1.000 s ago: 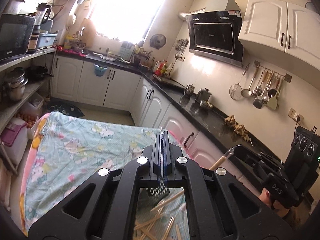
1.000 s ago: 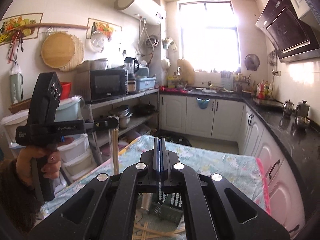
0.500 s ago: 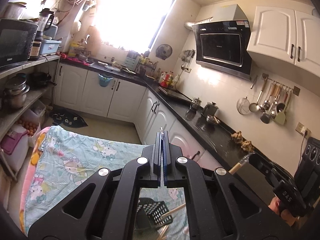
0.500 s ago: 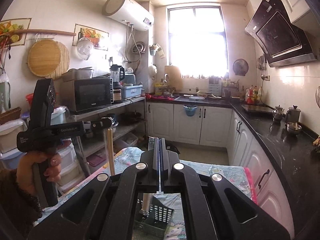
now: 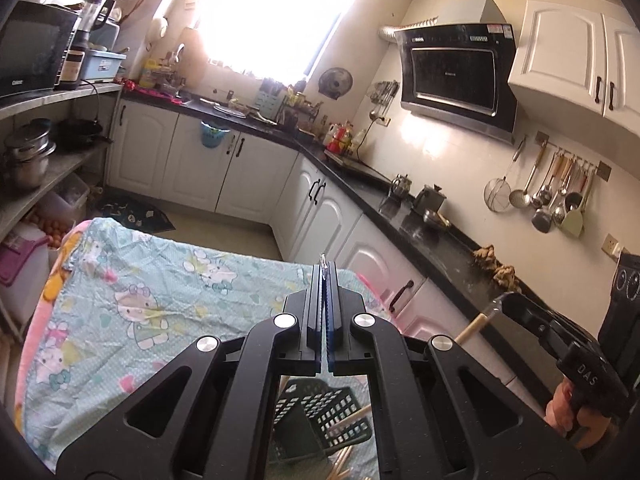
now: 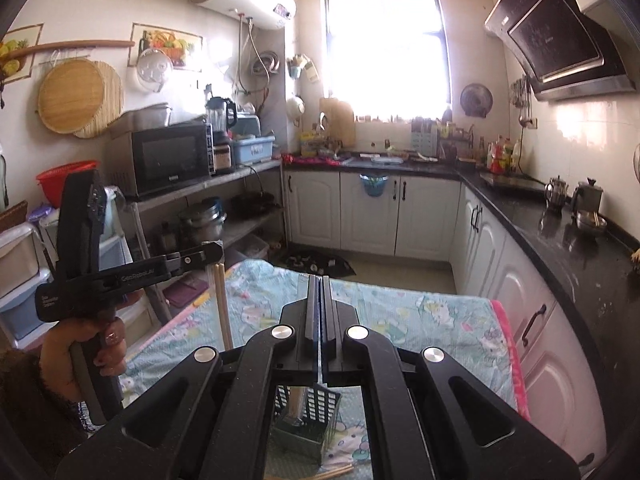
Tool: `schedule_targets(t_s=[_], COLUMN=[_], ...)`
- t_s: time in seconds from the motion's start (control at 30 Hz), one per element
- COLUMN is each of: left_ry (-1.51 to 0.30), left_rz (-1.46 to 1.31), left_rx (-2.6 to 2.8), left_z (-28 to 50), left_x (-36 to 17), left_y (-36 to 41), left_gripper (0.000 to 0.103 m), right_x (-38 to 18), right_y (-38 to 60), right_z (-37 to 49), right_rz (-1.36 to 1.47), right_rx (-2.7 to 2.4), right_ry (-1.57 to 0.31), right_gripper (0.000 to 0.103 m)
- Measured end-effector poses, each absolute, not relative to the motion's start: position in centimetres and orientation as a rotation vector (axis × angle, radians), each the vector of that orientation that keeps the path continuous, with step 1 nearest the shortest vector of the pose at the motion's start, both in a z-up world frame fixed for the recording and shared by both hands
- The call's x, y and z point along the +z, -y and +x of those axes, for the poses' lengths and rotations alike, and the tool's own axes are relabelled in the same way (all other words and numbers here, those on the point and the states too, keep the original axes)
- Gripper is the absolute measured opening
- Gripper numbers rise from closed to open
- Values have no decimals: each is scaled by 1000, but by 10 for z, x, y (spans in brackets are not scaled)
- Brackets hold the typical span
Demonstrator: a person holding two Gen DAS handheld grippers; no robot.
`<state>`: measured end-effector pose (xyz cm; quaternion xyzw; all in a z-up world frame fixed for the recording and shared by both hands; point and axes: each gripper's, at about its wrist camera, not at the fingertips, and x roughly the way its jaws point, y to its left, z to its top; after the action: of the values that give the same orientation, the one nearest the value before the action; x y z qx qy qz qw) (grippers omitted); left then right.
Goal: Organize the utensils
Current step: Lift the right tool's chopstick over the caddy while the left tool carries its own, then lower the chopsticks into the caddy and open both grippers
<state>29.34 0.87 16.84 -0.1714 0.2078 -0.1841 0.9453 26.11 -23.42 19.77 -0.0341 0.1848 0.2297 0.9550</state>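
My left gripper (image 5: 323,270) is shut on chopsticks; in the right wrist view it (image 6: 214,254) holds a pair of wooden chopsticks (image 6: 222,308) hanging upright above the table. My right gripper (image 6: 319,280) is shut; in the left wrist view it (image 5: 498,306) grips one wooden chopstick (image 5: 472,326) that slants down. A dark slotted utensil basket (image 6: 308,420) stands on the cloth below both grippers, also in the left wrist view (image 5: 320,420). Loose chopsticks (image 5: 340,468) lie beside it.
The table wears a light-blue cartoon cloth (image 5: 140,292). White cabinets under a black counter (image 5: 420,216) run along the right and the far wall. Shelves with a microwave (image 6: 168,156) and pots stand at the left. Ladles hang on a wall rail (image 5: 556,196).
Both grippers have risen and tilted up, so the basket now sits lower in both views. Each still holds its chopsticks.
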Motion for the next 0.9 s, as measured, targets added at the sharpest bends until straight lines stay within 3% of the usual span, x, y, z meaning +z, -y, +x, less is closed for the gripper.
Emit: schedule_targets(t_s=[0.5, 0.57, 0.63, 0.7, 0.77, 0.9], left_ry=[-483, -482, -475, -461, -443, -431], left_rz=[-251, -244, -236, -217, -198, -196], left_rx=[-357, -347, -338, -319, -300, -257], left_z=[291, 288, 284, 279, 274, 266], left_x=[120, 117, 115, 115, 116, 120], left_y=[2, 2, 3, 2, 1, -6], left_gripper=[1, 13, 34, 37, 42, 65], right_x=[149, 145, 142, 139, 137, 135], right_y=[227, 223, 220, 218, 215, 214], right_z=[281, 281, 281, 280, 275, 271], right_rz=[-55, -70, -82, -94, -114, -128], right_rx=[454, 447, 441, 424, 411, 410], right_ry=[-478, -484, -486, -489, -472, -459], right_gripper=[1, 2, 5, 29, 35, 45])
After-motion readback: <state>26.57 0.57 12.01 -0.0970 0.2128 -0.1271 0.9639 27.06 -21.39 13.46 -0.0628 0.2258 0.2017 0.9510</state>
